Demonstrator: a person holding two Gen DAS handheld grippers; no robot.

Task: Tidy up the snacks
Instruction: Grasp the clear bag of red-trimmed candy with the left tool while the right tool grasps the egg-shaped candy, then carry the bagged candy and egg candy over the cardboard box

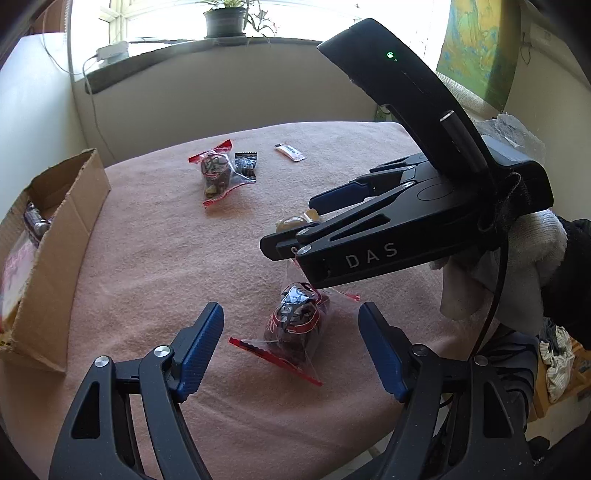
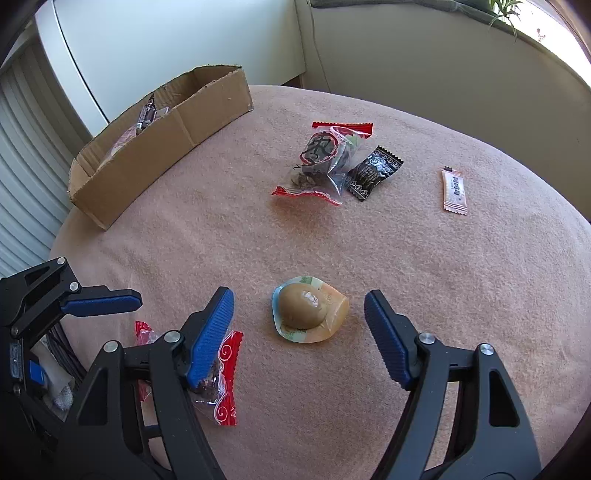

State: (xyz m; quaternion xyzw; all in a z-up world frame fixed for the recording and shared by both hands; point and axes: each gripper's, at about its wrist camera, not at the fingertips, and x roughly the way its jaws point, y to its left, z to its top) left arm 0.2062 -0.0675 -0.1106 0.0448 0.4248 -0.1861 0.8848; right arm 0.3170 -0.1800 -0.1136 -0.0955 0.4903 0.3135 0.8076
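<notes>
My left gripper (image 1: pixel 291 325) is open, its jaws either side of a red-edged clear snack packet (image 1: pixel 295 321) lying on the pink cloth. That packet also shows in the right wrist view (image 2: pixel 221 384), partly behind my left finger. My right gripper (image 2: pixel 299 317) is open, its jaws either side of a vacuum-packed brown egg (image 2: pixel 308 314). The right gripper also shows in the left wrist view (image 1: pixel 291 221), hiding most of the egg (image 1: pixel 291 222). Farther off lie a second red-edged packet (image 2: pixel 321 158), a small black packet (image 2: pixel 373 173) and a white sachet (image 2: pixel 454 190).
A cardboard box (image 2: pixel 162 144) with several snacks inside stands at the table's left edge; it shows in the left wrist view (image 1: pixel 70 229) too. The table (image 2: pixel 443 295) is covered in pink cloth. A windowsill with a potted plant (image 1: pixel 225 18) is behind.
</notes>
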